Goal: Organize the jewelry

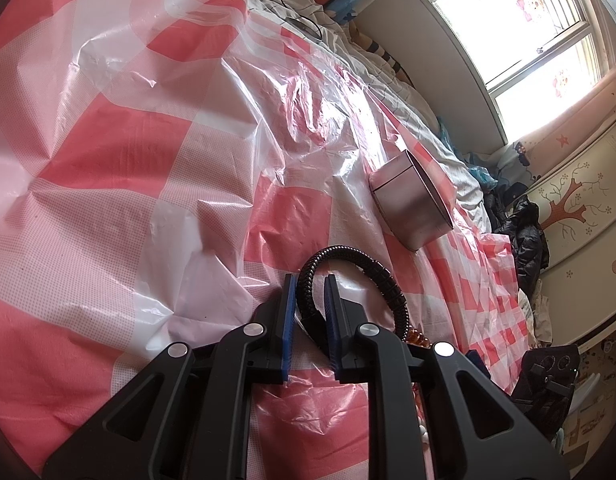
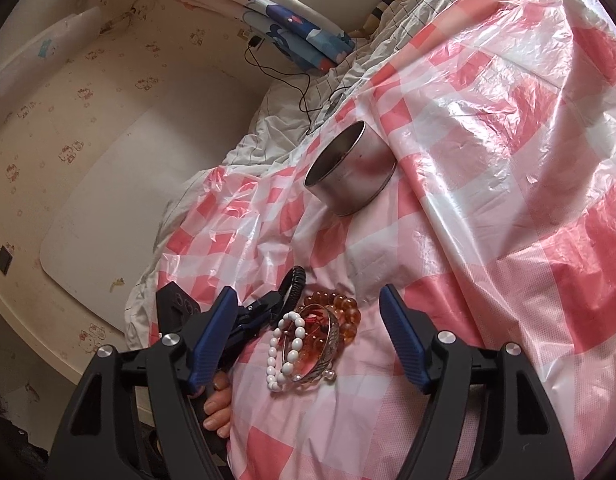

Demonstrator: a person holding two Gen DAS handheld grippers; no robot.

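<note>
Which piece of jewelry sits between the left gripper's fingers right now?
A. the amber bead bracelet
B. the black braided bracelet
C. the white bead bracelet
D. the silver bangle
B: in the left wrist view the left gripper has its blue pads closed on the black braided bracelet.

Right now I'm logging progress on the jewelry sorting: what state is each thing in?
left gripper: shut on the black bracelet
black bracelet: gripped, not yet in the tin
right gripper: open, above the pile
metal tin: open, no lid
amber bead bracelet: loose on the sheet
white bead bracelet: loose, in the pile
silver bangle: loose, in the pile
</note>
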